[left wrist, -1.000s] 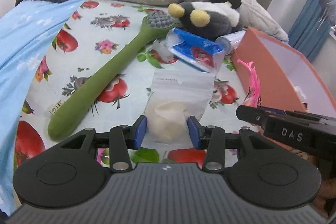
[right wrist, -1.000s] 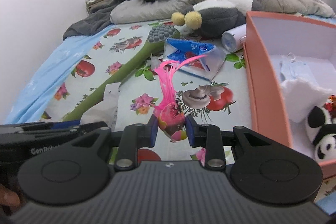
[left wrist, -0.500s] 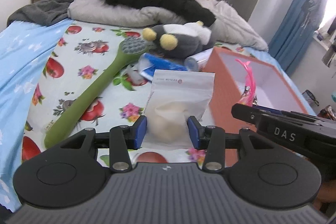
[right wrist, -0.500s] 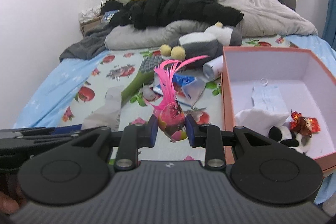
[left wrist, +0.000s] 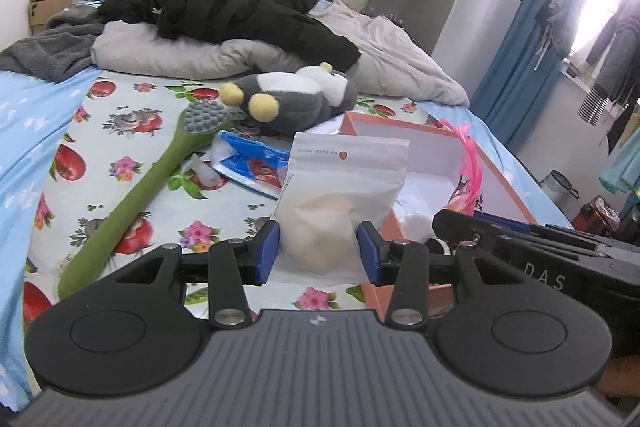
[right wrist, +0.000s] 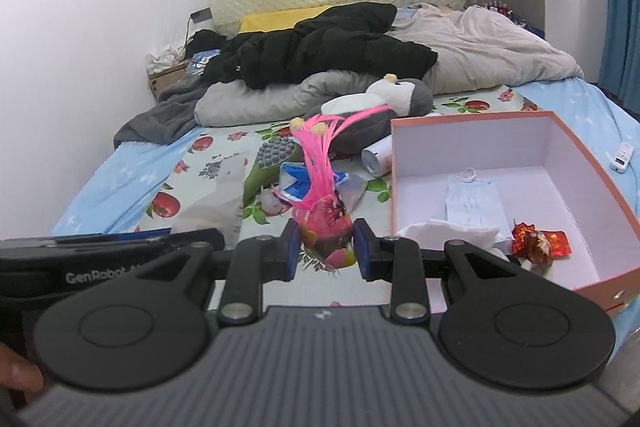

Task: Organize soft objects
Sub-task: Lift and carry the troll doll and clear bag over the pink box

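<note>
My left gripper (left wrist: 319, 251) is shut on a clear zip bag with a cream soft ball inside (left wrist: 336, 203), held above the bed near the left wall of the salmon box (left wrist: 506, 171). My right gripper (right wrist: 326, 247) is shut on a pink feather toy (right wrist: 324, 211), held above the bed just left of the box (right wrist: 592, 163). The box holds a face mask (right wrist: 474, 199), white tissue (right wrist: 452, 231) and a red wrapper (right wrist: 538, 237). A grey penguin plush (left wrist: 292, 99) lies on the bed behind.
A green long-handled brush (left wrist: 148, 187), a blue-and-white packet (left wrist: 252, 167) and a white tube (right wrist: 376, 157) lie on the floral sheet. Black jacket (left wrist: 232, 7) and grey blankets (left wrist: 180, 55) pile at the bed's head. A white remote (right wrist: 622, 157) lies right of the box.
Both grippers have risen from the bed with their loads. The bag and the feather toy are now higher and closer to the box.
</note>
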A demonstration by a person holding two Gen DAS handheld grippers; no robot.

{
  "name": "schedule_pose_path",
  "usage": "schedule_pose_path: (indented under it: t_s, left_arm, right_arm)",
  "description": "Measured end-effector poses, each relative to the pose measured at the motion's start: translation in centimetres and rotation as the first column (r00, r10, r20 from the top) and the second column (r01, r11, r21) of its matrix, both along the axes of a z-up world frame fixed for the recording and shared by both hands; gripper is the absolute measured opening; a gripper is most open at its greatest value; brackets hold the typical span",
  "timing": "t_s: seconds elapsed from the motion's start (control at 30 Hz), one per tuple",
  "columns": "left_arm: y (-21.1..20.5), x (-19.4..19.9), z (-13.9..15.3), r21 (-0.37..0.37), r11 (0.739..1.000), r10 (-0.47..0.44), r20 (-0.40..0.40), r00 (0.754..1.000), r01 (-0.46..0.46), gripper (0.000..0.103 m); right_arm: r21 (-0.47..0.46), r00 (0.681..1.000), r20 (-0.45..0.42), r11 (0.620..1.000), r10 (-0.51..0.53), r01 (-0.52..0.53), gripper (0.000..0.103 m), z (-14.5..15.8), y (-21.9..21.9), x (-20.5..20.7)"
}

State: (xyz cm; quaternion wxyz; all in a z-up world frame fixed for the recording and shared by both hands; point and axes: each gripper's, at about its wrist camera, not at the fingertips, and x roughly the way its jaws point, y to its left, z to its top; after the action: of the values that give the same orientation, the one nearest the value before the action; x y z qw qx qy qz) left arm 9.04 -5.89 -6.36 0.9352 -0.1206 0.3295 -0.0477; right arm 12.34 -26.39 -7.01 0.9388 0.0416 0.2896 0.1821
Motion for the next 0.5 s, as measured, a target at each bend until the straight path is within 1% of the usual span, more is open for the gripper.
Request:
schedule_pose_path:
  t_s: [0.3,0.5]
  left_arm:
    - [-2.8,0.5,0.6,-0.016,0.998,-0.068,-0.001,0.998,0.068,0.049]
    - [-5.4,1.2,1.1,-0.017,0.99,-0.137,0.01,0.99,0.138,0.049]
  right_arm:
    - [0.001,0.999,0.018,0.999,-0.052,0.052,0.032,0.5,-3.1,-1.1]
    - [0.001,0.994,0.01,0.994,-0.111,0.111,0.032,0.5,-5.7,-1.9]
